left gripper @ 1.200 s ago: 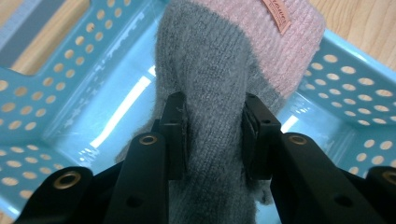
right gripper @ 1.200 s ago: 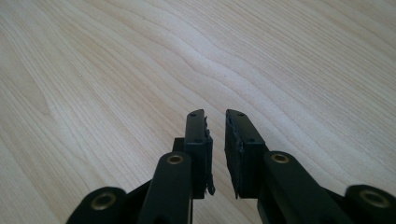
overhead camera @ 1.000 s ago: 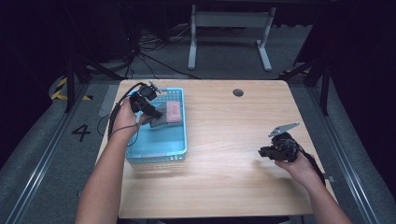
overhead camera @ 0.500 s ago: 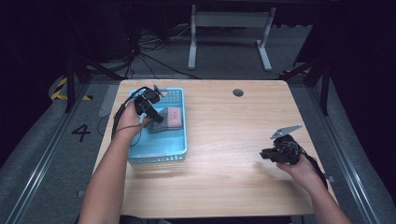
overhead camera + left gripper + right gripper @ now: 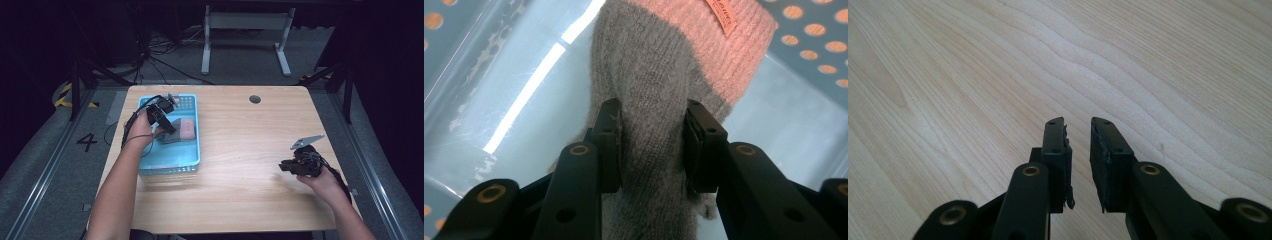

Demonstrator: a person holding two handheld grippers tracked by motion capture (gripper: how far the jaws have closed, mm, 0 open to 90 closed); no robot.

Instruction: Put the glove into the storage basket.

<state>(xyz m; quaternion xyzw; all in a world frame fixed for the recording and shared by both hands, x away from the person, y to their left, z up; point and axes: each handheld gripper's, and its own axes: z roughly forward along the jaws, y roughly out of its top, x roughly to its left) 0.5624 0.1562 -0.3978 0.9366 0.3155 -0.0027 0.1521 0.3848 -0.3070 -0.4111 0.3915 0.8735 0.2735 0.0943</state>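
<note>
Pinching grey-pink sock (image 5: 659, 100), left hand-held gripper (image 5: 651, 145); high view adds blue basket (image 5: 192, 150); right hand-held gripper (image 5: 1079, 150) narrow, empty.

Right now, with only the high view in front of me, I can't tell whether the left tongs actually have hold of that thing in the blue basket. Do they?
Observer: Yes. In the left gripper view the left tongs are closed on the grey part of a knitted sock, with one pad on each side.
Operator: What is the pink patch beside it?
Observer: That is the sock's own pink cuff, with a small label sewn on it.
Operator: And the right tongs, is anything in them?
Observer: Nothing. The right tongs stand slightly apart over the bare wooden table.
</note>
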